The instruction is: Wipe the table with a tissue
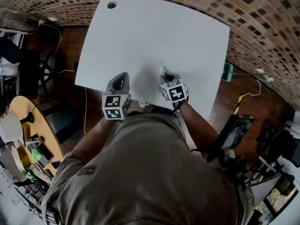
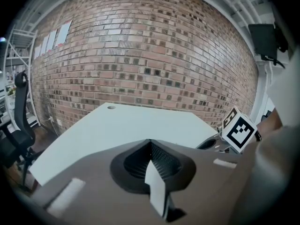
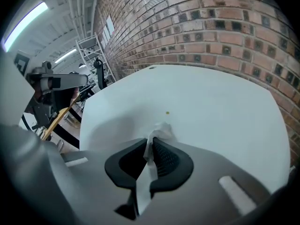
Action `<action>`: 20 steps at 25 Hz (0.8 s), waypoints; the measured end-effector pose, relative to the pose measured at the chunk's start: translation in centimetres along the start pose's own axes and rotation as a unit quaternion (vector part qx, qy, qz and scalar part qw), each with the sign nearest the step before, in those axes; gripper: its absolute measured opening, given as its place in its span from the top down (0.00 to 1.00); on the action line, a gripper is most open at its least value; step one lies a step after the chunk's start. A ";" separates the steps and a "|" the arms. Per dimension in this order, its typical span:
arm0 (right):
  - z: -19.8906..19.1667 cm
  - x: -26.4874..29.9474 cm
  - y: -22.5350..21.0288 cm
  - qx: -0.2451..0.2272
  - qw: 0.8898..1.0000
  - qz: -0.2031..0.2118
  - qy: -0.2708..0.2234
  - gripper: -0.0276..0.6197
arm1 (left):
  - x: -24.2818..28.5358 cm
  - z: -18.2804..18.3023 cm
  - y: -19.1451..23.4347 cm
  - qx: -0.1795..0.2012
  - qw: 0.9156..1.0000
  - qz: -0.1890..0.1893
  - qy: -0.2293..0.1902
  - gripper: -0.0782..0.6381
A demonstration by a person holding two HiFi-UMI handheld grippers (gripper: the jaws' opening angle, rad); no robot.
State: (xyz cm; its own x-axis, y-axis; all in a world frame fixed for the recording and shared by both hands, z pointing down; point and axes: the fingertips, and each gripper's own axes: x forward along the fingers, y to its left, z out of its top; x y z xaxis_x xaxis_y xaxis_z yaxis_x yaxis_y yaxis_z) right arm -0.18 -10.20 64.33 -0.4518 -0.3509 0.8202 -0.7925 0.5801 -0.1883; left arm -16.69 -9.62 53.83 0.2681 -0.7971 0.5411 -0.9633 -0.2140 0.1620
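Observation:
The white table (image 1: 154,36) fills the middle of the head view. My right gripper (image 1: 165,73) hovers over its near edge, shut on a crumpled white tissue (image 1: 163,70). In the right gripper view the tissue (image 3: 160,131) pokes out past the closed jaws of this gripper (image 3: 152,142), just above the tabletop (image 3: 206,102). A small yellowish speck (image 3: 167,112) lies on the table ahead of it. My left gripper (image 1: 123,75) is at the near edge to the left. In its own view this gripper (image 2: 150,145) is shut, with nothing between its jaws.
A cable hole (image 1: 111,5) sits in the table's far left corner, with a faint yellow mark (image 1: 165,12) at the far middle. A round wooden table (image 1: 29,125) with clutter stands left. A teal object (image 1: 227,71) hangs off the right edge. A brick wall (image 2: 150,64) rises behind.

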 end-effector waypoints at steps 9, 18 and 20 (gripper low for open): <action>2.3 1.8 3.3 -0.038 0.999 0.035 -0.008 0.91 | -1.3 0.2 1.2 0.009 1.000 0.027 0.001 0.90; 2.0 1.0 0.5 -0.020 1.000 0.015 -0.014 0.91 | 0.6 0.0 -0.2 0.005 1.000 0.007 0.012 0.90; 1.5 0.4 -1.2 -0.006 1.000 -0.002 -0.014 0.91 | 1.2 -0.1 -0.8 0.005 1.000 -0.001 0.014 0.90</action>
State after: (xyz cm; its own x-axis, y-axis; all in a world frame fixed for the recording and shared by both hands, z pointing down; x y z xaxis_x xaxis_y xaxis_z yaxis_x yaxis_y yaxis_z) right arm -0.10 -12.15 64.08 -0.4609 -0.3739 0.8049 -0.7889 0.5880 -0.1787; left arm -15.63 -10.36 54.47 0.2702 -0.7808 0.5633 -0.9628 -0.2210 0.1555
